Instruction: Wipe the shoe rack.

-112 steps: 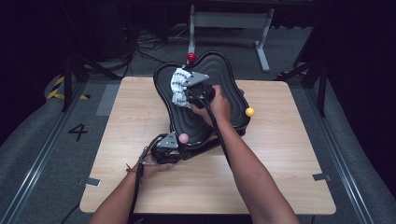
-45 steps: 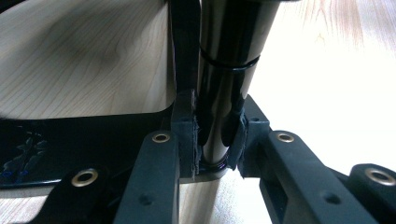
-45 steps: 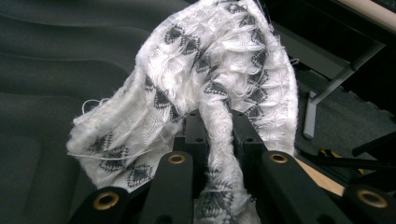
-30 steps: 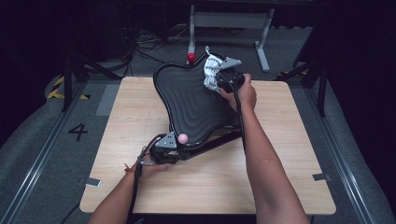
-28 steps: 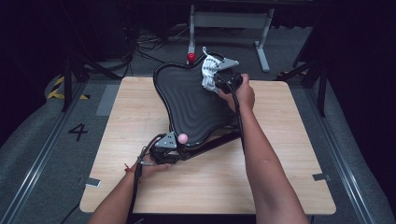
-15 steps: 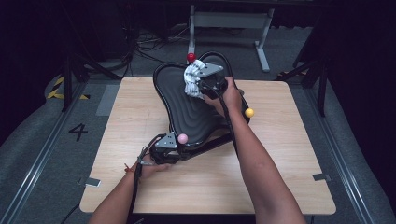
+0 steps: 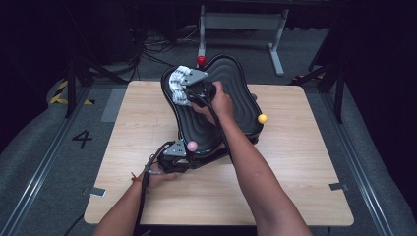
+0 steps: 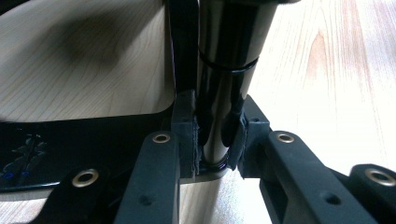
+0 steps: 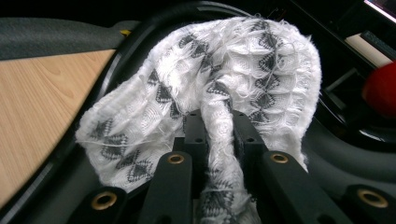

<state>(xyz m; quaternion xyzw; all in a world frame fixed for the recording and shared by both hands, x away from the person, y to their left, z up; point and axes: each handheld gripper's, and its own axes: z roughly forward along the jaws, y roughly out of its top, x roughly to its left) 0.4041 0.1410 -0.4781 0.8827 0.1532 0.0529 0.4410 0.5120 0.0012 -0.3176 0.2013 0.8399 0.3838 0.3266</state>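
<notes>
Wiping: we see the right gripper (image 7: 189, 93) clenched on a white cloth with grey diamond pattern (image 9: 210, 88), pressed onto the far-left rim of the black ribbed curvy tray (image 7: 231, 83). Left gripper (image 8: 217, 140) grasps a glossy black post (image 8: 224, 70), probably the tray's stand, at the wooden table's (image 7: 295, 187) near side.

table (image 7: 295, 196): carries the ridged tray (image 7: 231, 113), which sits at its middle and reaches past the far edge.
cloth (image 7: 178, 84): on the tray's far left part, pinched by the right gripper (image 7: 189, 91).
left gripper (image 7: 172, 156): at the tray's near left corner, clamped on a post (image 8: 219, 93) under the rim.
three knobs: one at the tray's far edge (image 7: 200, 60), one at its right edge (image 7: 262, 118), one at its near corner (image 7: 192, 146), just right of the left gripper.
metal stand (image 7: 241, 22): on the floor behind the table.
</notes>
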